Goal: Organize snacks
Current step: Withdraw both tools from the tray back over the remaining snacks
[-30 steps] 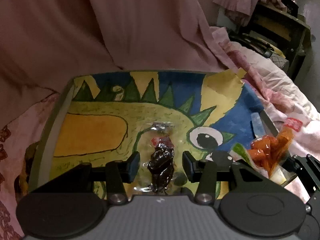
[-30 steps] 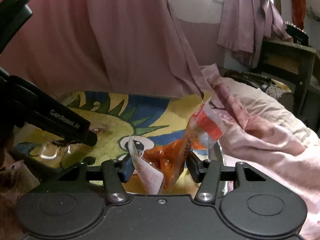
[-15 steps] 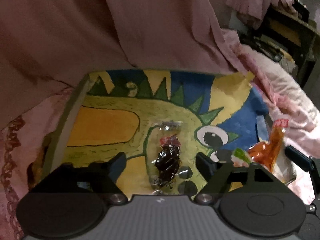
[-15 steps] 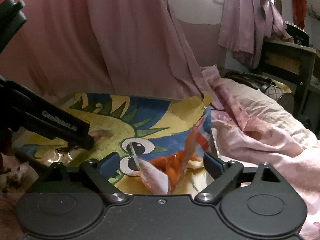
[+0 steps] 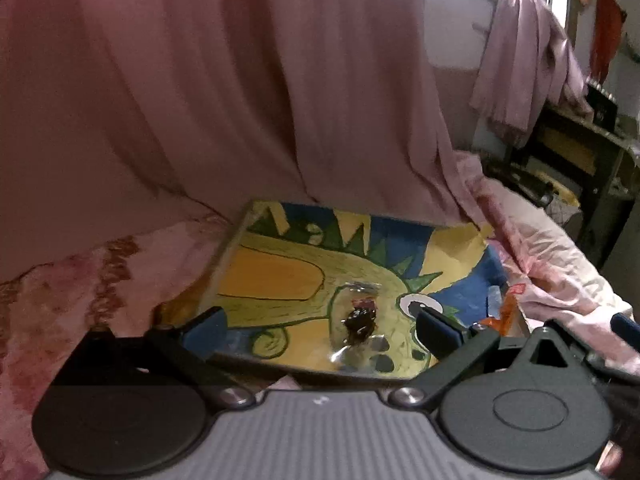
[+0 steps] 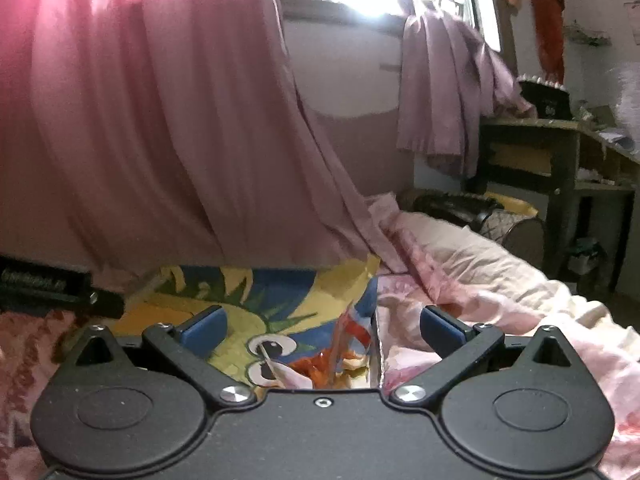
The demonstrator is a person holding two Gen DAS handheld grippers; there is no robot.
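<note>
A clear packet of dark dried fruit [image 5: 360,326] lies on a tray [image 5: 280,280] painted with a yellow and green dinosaur. My left gripper [image 5: 320,330] is open and empty, pulled back above the packet. A packet of orange snacks [image 6: 340,354] lies at the tray's right edge [image 6: 374,320]; it also shows in the left wrist view [image 5: 506,312]. My right gripper [image 6: 322,328] is open and empty, raised just behind that packet.
The tray rests on a bed with pink floral bedding [image 6: 500,292]. A pink curtain [image 5: 240,100] hangs behind the tray. A dark wooden table [image 6: 560,152] stands at the far right. The left gripper's body [image 6: 48,288] shows at the left of the right wrist view.
Both grippers opened and let go of their packets, then drew back and up. The dried fruit and orange snack packets now lie on the tray.
</note>
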